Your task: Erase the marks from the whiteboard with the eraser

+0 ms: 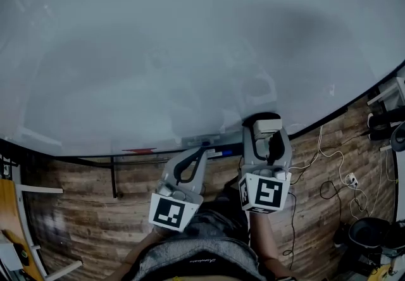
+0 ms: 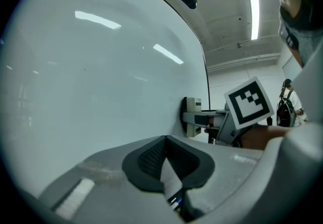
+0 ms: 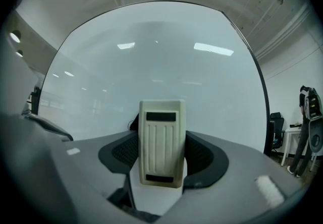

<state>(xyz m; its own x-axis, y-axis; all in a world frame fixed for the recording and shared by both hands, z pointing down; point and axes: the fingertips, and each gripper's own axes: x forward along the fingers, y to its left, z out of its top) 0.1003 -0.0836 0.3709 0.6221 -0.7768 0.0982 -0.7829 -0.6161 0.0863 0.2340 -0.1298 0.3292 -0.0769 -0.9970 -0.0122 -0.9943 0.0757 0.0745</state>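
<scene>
Eraser [image 3: 161, 142] clamped in the right gripper [image 3: 162, 160] might twist loose if pressed unevenly on the whiteboard [image 3: 151, 61], and the left gripper [image 2: 165, 155], jaws together, can't help.

Right claw [image 3: 160, 153], grey with dark pads, is clamped on a cream ribbed plastic eraser [image 3: 161, 142], held upright against the large white glossy whiteboard [image 3: 151, 61].

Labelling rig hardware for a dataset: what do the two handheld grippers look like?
Both the left gripper and right gripper are light grey plastic, each claw lined with black textured pads. Each carries a white cube printed with black square markers.
</scene>
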